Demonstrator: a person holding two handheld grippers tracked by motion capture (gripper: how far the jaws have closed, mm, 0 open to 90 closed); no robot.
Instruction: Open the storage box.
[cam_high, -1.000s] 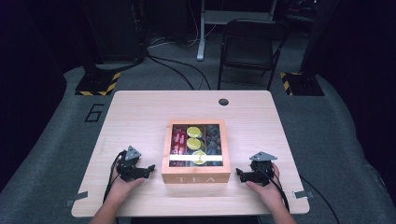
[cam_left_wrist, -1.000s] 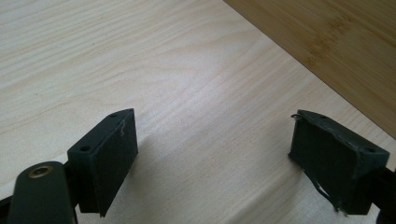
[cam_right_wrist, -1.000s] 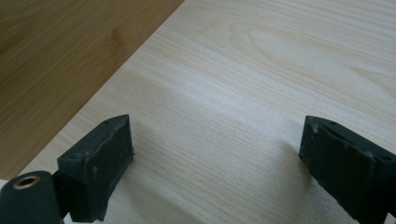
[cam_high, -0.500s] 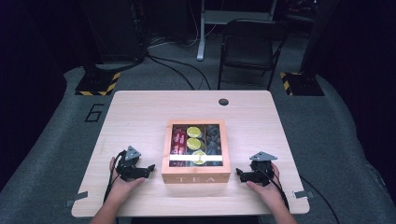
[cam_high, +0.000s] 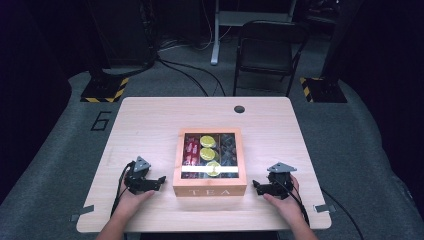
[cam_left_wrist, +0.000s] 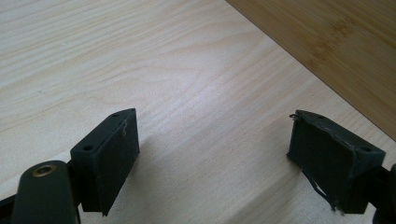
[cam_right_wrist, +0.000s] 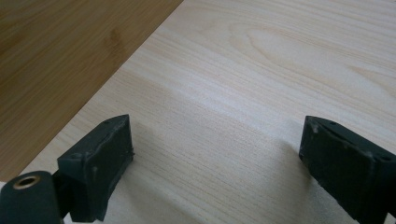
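The wooden box (cam_high: 210, 189) on the table is showing the word "TEA" in pale capital letters across its front wall. A large "6" (cam_high: 101, 121) is lying marked on the grey floor covering just left of the table's far left corner.

A honey-brown wooden tea box (cam_high: 210, 185) with red, yellow and dark packets sits on the pale, fine-grained worktop (cam_high: 150, 120), flanked by two black tools.
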